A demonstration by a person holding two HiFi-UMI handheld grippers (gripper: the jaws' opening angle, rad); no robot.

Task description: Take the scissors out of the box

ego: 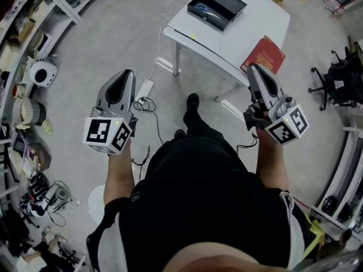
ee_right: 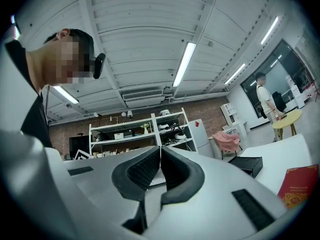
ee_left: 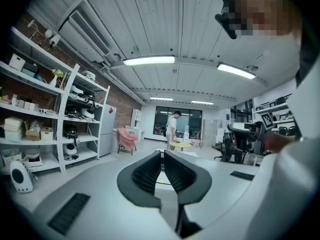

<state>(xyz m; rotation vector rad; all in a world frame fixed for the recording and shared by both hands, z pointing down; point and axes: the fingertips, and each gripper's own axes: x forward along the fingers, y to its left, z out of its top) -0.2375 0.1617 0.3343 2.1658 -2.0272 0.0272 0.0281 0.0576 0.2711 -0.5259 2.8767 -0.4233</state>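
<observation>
A black open box (ego: pixel 216 7) lies on the far side of a white table (ego: pixel 244 35), with blue-handled scissors (ego: pixel 205 8) inside it. The same box (ee_right: pixel 248 165) shows in the right gripper view, low on the right. My left gripper (ego: pixel 126 75) is held over the floor, well short of the table, its jaws shut on nothing (ee_left: pixel 163 160). Near the table's front right edge hovers my right gripper (ego: pixel 254 69), likewise shut and empty (ee_right: pixel 160 160).
A red book (ego: pixel 264 55) lies on the table's near corner, just beyond the right gripper. A white power strip and cables (ego: pixel 145 95) run across the floor by the table leg. Shelves with appliances (ego: pixel 34 72) line the left; black office chairs (ego: pixel 337 78) stand right.
</observation>
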